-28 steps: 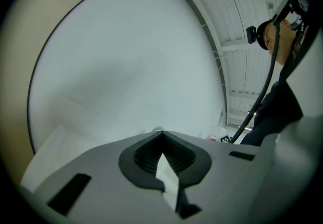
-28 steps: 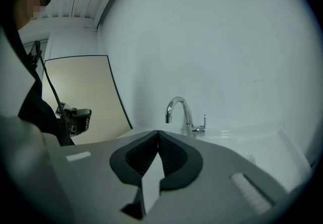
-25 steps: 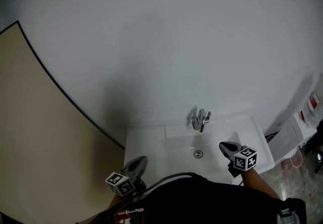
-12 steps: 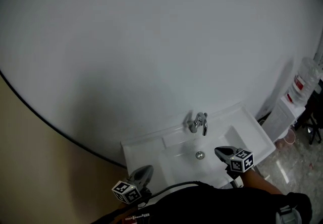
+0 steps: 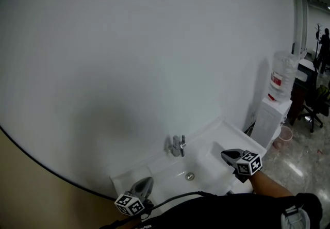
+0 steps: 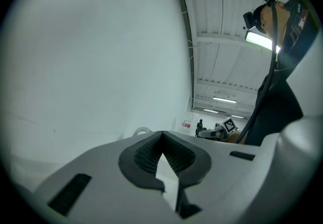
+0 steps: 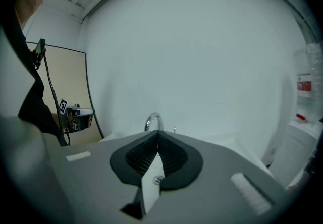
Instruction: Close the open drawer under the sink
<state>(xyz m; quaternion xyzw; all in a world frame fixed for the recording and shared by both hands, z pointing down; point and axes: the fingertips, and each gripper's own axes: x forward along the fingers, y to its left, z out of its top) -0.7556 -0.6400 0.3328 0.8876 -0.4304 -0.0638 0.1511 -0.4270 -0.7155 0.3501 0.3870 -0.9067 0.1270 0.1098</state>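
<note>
the drawer under the sink (image 5: 154, 169) shows in no view: it would lie below the white basin, and in the head view the person's dark clothing (image 5: 227, 212) covers the sink's near edge and everything beneath it. only the sink's top can be seen, with the chrome faucet (image 5: 177, 146) at the wall side and the drain (image 5: 190, 176) in the bowl.

the left gripper (image 5: 146, 181) hangs over the sink's near left corner, its marker cube cut close by the bottom edge. in its own view the jaws are pressed together at the tips with nothing between them; past them only the top arc of the faucet peeks over the jaw body, and the sink below is blocked.

the right gripper (image 5: 227, 154) sits over the right part of the basin, above it rather than plainly touching. its jaws are likewise closed tight and empty, and the faucet rises just behind their tips.

the plain white wall (image 5: 154, 42) fills most of every view. a beige panel (image 5: 31, 197) is cut off at lower left. to the right stands a water dispenser (image 5: 265, 119) with a bottle (image 5: 281, 76) on top; a pink bucket (image 5: 282, 135) by its foot is small and hard to make out.
</note>
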